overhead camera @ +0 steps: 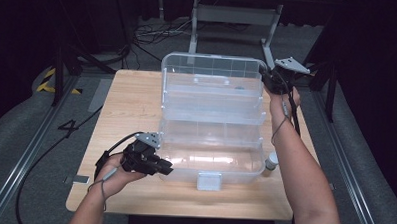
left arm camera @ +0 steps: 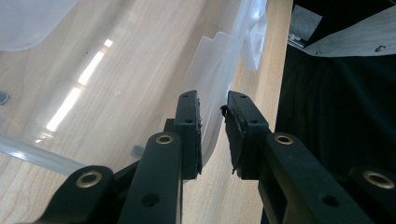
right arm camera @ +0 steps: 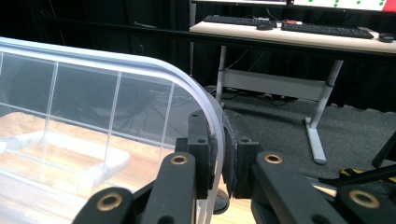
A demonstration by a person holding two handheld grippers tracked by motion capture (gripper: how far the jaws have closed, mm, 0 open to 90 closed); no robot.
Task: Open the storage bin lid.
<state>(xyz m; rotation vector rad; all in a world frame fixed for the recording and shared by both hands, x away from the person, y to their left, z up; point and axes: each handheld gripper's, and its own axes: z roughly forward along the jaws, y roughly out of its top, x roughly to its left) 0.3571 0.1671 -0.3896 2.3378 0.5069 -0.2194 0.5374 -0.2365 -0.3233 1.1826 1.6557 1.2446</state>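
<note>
A clear plastic tiered box point(overhead camera: 211, 120) stands open on the wooden table point(overhead camera: 131, 104), with its lid point(overhead camera: 213, 72) upright at the back. My left gripper point(overhead camera: 167, 167) is at the front left corner of the box's base. In the left gripper view, that gripper point(left arm camera: 214, 121) has the translucent base wall point(left arm camera: 217, 70) pinched between its pads. My right gripper point(overhead camera: 266, 77) is at the lid's top right corner. In the right gripper view, it point(right arm camera: 218, 144) is shut on the lid's curved rim point(right arm camera: 187, 84).
A white latch point(overhead camera: 208, 181) hangs at the middle of the box's front. A small white-capped container point(overhead camera: 271, 162) stands on the table by the box's right front corner. The table edge runs close behind my left gripper. A desk frame point(overhead camera: 235, 15) stands beyond the table.
</note>
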